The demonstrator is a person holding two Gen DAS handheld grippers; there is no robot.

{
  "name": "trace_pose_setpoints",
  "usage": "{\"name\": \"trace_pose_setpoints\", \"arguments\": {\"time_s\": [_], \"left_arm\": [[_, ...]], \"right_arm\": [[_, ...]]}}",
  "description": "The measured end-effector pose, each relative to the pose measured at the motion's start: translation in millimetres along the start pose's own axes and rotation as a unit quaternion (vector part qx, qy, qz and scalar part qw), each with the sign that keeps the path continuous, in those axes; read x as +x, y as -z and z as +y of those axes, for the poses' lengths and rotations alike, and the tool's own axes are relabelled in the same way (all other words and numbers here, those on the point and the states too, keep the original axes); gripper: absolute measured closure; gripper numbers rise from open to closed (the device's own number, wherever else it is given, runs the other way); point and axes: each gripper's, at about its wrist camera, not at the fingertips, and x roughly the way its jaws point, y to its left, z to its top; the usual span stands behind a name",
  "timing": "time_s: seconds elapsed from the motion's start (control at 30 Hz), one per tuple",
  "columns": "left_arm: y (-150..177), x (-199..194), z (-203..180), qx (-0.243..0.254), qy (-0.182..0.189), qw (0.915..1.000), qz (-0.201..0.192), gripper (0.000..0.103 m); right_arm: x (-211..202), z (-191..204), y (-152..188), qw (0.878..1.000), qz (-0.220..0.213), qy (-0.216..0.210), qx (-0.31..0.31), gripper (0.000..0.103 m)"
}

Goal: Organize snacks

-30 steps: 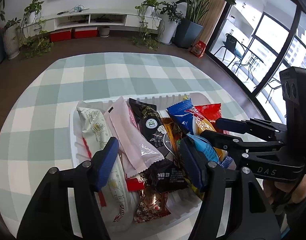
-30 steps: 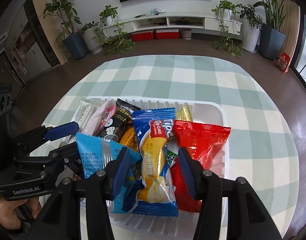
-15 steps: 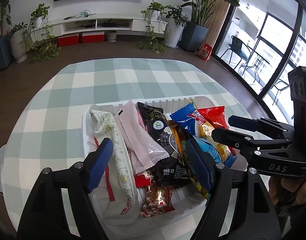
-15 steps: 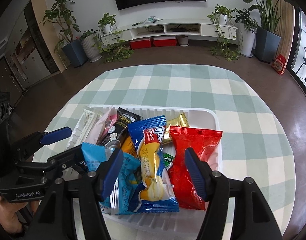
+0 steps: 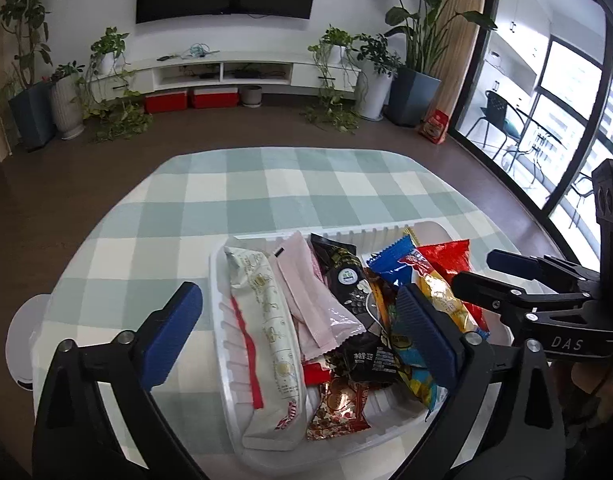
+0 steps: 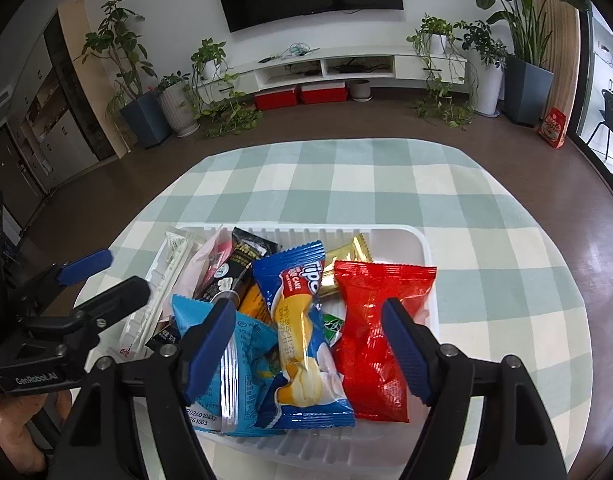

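Green-and-white checked cloth [image 5: 266, 196] covers the table, with a living room of plants and a wall television behind. From the left wrist view, the left gripper [image 5: 302, 332] hangs above the white ribbed plastic tray [image 5: 220, 320], its jaws opening wide and holding nothing. Between its fingers lie a long cream wrapper with a red stripe [image 5: 268, 328], a pale pink sachet [image 5: 310, 300] and a black snack bar wrapper [image 5: 344, 280], their long axes running away from the fingers toward the far rim. The right gripper [image 5: 478, 272] shows just beyond the right finger.

From the right wrist view, the right gripper [image 6: 306, 344] also hovers empty, jaws opening. Between its fingers sits a blue-and-yellow cake packet [image 6: 302, 336], lengthwise along the fingers; a glossy red packet [image 6: 370, 320] lies under the right finger and a light blue packet [image 6: 242, 360] under the left one.

Judging by this, the packets are being released: lift straight up, clear of the crinkly film, so nothing drags out of line.
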Motion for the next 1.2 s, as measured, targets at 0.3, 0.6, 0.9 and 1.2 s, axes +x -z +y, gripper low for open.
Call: {"name": "trace_pose_setpoints", "arguments": {"time_s": [0.3,0.6,0.9,1.2], "left_arm": [[14,-67,-1,-0.007,-0.022,0.9961,-0.086,0.0],[78,-147,-59,0.01,-0.165,0.9766,-0.138,0.0],[129,-185,-75,-0.022,-0.138,0.9871,-0.079,0.0],[179,-198,-104,-0.029,-0.138,0.9896,-0.032,0.0]], "right_arm": [[-39,-10,6,0.999,-0.045,-0.014,0.026,0.0],[-115,-6,49,0.994,-0.103,-0.018,0.024,0.0],[-183,9,110,0.991,-0.135,0.007,0.004,0.0],[-203,21,165,0.992,-0.121,0.027,0.007,0.0]]}}
